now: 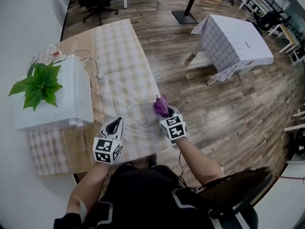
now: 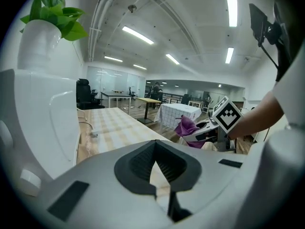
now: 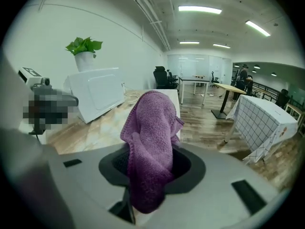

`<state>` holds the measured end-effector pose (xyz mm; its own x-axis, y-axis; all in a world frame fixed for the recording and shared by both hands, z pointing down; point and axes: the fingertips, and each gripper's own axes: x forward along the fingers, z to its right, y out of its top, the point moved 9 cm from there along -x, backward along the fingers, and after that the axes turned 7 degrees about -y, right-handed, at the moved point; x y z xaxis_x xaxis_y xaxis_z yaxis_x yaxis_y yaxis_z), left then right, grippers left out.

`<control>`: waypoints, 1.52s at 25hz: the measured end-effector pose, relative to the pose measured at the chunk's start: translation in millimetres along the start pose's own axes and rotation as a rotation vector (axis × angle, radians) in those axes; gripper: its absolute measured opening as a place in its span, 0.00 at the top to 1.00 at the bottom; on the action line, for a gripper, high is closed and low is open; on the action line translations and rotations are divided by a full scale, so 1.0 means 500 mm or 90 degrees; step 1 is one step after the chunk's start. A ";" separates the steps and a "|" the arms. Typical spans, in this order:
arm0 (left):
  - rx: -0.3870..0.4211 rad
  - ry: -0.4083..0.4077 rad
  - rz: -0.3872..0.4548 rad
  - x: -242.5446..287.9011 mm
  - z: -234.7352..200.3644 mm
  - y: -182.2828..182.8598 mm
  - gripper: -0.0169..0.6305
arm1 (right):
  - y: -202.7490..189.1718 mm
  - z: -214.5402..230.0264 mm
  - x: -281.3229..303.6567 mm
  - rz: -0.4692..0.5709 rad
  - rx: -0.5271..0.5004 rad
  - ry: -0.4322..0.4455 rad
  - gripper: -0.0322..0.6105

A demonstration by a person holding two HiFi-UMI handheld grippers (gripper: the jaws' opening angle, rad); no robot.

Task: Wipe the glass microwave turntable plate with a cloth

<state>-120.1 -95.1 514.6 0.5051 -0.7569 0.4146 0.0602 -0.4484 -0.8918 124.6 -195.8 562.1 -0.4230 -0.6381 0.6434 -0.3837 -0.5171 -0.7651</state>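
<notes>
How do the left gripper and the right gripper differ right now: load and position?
Load: the right gripper is clamped on a bunched purple knitted cloth. The left gripper carries no cloth; its jaws are closed at the rim of the clear glass turntable plate, apparently pinching it.
Position: the left gripper sits at the plate's near-left edge, the right gripper at its right edge.
Shared: same grey two-jaw build, both at the plate.

Bright, even; ceiling strip lights (image 3: 200, 8); soft shadows; fisheye warping, dark corners; foreground blurred.

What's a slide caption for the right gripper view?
Right gripper shut on a purple cloth; behind it, a white microwave with a potted plant on top.
</notes>
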 end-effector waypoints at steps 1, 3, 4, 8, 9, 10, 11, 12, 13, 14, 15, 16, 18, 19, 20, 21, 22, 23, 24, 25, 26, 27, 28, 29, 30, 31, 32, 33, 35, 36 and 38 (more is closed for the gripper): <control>-0.003 -0.002 -0.005 0.002 -0.002 -0.005 0.97 | -0.008 0.001 0.010 -0.012 -0.003 -0.002 0.72; -0.009 -0.005 -0.013 0.006 -0.004 -0.014 0.97 | -0.022 0.000 0.028 -0.034 -0.007 -0.004 0.72; -0.009 -0.006 -0.017 0.008 -0.006 -0.018 0.97 | -0.028 -0.001 0.037 -0.042 -0.010 -0.004 0.72; -0.004 -0.018 -0.028 0.017 -0.006 -0.030 0.97 | -0.050 -0.004 0.063 -0.068 -0.015 -0.007 0.72; -0.005 -0.019 -0.030 0.019 -0.008 -0.033 0.97 | -0.055 -0.004 0.068 -0.073 -0.018 -0.009 0.72; -0.007 -0.018 -0.032 0.021 -0.011 -0.037 0.97 | -0.058 -0.004 0.073 -0.078 -0.022 -0.010 0.72; -0.010 -0.016 -0.035 0.023 -0.013 -0.040 0.97 | -0.061 -0.004 0.078 -0.082 -0.026 -0.010 0.72; -0.012 -0.013 -0.039 0.024 -0.015 -0.044 0.97 | -0.064 -0.004 0.082 -0.086 -0.027 -0.009 0.72; -0.014 -0.013 -0.042 0.024 -0.014 -0.048 0.97 | -0.070 -0.004 0.085 -0.088 -0.029 -0.007 0.72; -0.014 -0.014 -0.045 0.024 -0.014 -0.052 0.97 | -0.074 -0.004 0.086 -0.090 -0.030 -0.006 0.72; -0.013 -0.014 -0.048 0.025 -0.015 -0.055 0.97 | -0.076 -0.005 0.085 -0.093 -0.031 -0.007 0.72; -0.013 -0.014 -0.051 0.026 -0.017 -0.059 0.97 | -0.076 -0.006 0.084 -0.097 -0.031 -0.007 0.72; -0.016 -0.013 -0.056 0.026 -0.021 -0.066 0.97 | -0.081 -0.010 0.083 -0.100 -0.030 -0.005 0.72; -0.017 -0.014 -0.058 0.026 -0.020 -0.070 0.97 | -0.084 -0.012 0.083 -0.099 -0.032 -0.002 0.72; -0.018 -0.015 -0.060 0.025 -0.019 -0.073 0.97 | -0.088 -0.014 0.082 -0.097 -0.036 0.000 0.72; -0.018 -0.017 -0.062 0.025 -0.018 -0.076 0.97 | -0.091 -0.016 0.081 -0.096 -0.039 0.002 0.72; -0.019 -0.019 -0.064 0.026 -0.016 -0.080 0.97 | -0.094 -0.017 0.079 -0.098 -0.041 0.002 0.72; -0.019 -0.020 -0.065 0.026 -0.015 -0.083 0.97 | -0.097 -0.018 0.075 -0.102 -0.041 0.001 0.72; -0.020 -0.021 -0.068 0.025 -0.014 -0.086 0.97 | -0.099 -0.020 0.070 -0.105 -0.039 -0.001 0.72; -0.020 -0.021 -0.071 0.025 -0.014 -0.090 0.97 | -0.101 -0.023 0.066 -0.108 -0.036 -0.002 0.72; -0.020 -0.022 -0.073 0.025 -0.014 -0.093 0.97 | -0.104 -0.026 0.061 -0.110 -0.036 -0.001 0.72; -0.019 -0.023 -0.074 0.024 -0.013 -0.097 0.97 | -0.107 -0.029 0.057 -0.112 -0.038 -0.001 0.72; -0.019 -0.024 -0.076 0.023 -0.011 -0.100 0.97 | -0.111 -0.033 0.052 -0.115 -0.040 0.000 0.72; -0.018 -0.026 -0.078 0.022 -0.009 -0.103 0.97 | -0.115 -0.038 0.046 -0.117 -0.042 0.001 0.72; -0.018 -0.027 -0.079 0.021 -0.006 -0.106 0.97 | -0.119 -0.042 0.039 -0.120 -0.044 0.002 0.72; -0.018 -0.029 -0.080 0.020 -0.002 -0.108 0.97 | -0.125 -0.045 0.032 -0.121 -0.044 0.002 0.72; -0.018 -0.031 -0.080 0.018 0.001 -0.110 0.97 | -0.130 -0.048 0.026 -0.122 -0.043 0.003 0.72; -0.018 -0.033 -0.081 0.016 0.004 -0.111 0.97 | -0.135 -0.052 0.019 -0.123 -0.042 0.005 0.72; -0.017 -0.037 -0.081 0.012 0.010 -0.115 0.97 | -0.145 -0.060 0.008 -0.125 -0.044 0.008 0.72; -0.016 -0.038 -0.081 0.010 0.012 -0.116 0.97 | -0.150 -0.064 0.002 -0.127 -0.046 0.010 0.72; -0.014 -0.041 -0.080 0.005 0.017 -0.118 0.97 | -0.158 -0.071 -0.008 -0.130 -0.046 0.013 0.72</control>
<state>-115.1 -66.6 566.6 0.5493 -0.6618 0.5101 0.1084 -0.5488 -0.8289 127.4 -132.2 620.8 -0.3470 -0.5126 0.7854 -0.5202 -0.5916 -0.6160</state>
